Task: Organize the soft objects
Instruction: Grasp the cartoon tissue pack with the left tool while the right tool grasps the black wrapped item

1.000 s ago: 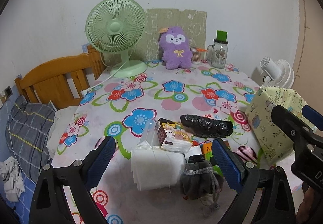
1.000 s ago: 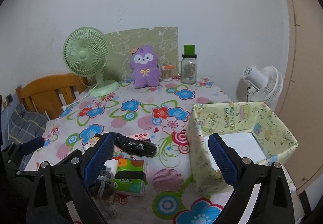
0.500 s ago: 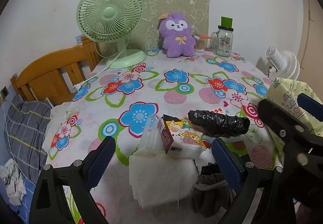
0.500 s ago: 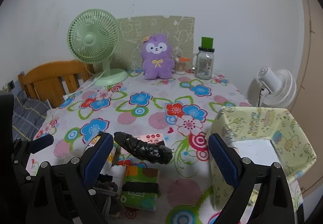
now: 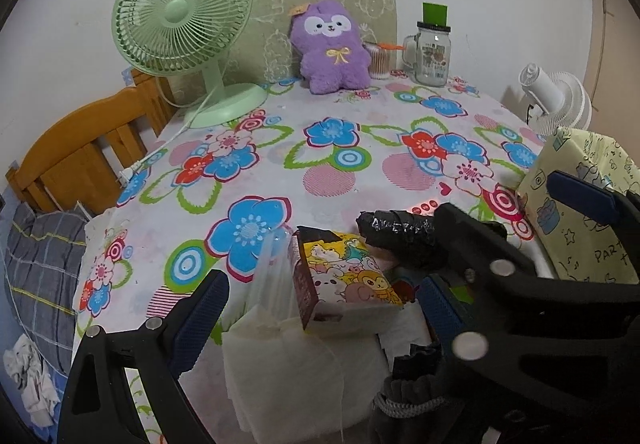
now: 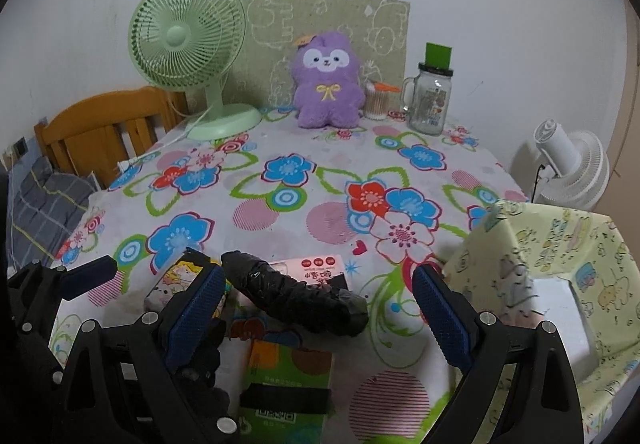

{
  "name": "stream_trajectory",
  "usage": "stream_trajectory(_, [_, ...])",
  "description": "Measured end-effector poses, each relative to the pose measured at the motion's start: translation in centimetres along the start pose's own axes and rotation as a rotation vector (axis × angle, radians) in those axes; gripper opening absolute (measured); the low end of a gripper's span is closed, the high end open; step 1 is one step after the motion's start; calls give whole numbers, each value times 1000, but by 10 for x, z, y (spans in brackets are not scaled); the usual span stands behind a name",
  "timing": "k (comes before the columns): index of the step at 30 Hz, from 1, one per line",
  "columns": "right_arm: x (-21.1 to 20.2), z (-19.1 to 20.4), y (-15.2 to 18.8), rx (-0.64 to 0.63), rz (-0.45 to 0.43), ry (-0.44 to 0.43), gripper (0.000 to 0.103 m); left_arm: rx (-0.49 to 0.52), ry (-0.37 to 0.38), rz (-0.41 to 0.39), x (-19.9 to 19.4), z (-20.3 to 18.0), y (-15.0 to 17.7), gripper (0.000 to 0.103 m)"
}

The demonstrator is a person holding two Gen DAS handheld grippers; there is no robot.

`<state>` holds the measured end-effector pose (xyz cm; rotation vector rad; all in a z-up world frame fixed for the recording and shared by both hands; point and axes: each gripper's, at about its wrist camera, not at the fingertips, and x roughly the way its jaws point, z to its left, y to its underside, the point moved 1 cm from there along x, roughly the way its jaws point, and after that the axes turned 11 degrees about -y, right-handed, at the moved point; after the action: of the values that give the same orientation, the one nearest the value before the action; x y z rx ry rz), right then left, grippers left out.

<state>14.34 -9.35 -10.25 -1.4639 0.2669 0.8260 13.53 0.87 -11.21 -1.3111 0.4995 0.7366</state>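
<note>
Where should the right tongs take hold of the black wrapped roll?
Grip the black roll across its middle, coming down from above. It lies flat and slanted on the packs, long and narrow, so the open right tongs should straddle its short width, clear of the green tissue pack just below.

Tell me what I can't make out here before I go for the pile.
- Grey drawstring pouch: left wrist view, right gripper covers it.
- Green tissue pack: right wrist view, cut off below.
- Yellow fabric box interior: walls mostly hide it.
- Jar label: too small.
</note>
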Motion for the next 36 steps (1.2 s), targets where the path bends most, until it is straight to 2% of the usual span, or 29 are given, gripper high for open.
stream_trajectory(11, [30,-2,2,9,69,-27,96,15,18,51,21,-7,-1,97])
stream_trajectory(19, [47,-3,2,13,108,-41,96,6,36,85,34,-6,-2,84])
stream_trajectory(25, [59,-5,2,19,133,-43,96,-5,64,100,39,-5,-1,69])
stream_trajectory(29, [67,-5,3,28,162,-65,86,-2,66,111,42,-5,0,57])
stream_trajectory(32, [74,-5,5,36,187,-68,80,-1,64,109,43,-5,1,54])
stream_trajectory(36, [74,-4,6,21,188,-60,62,5,56,95,42,-6,2,54])
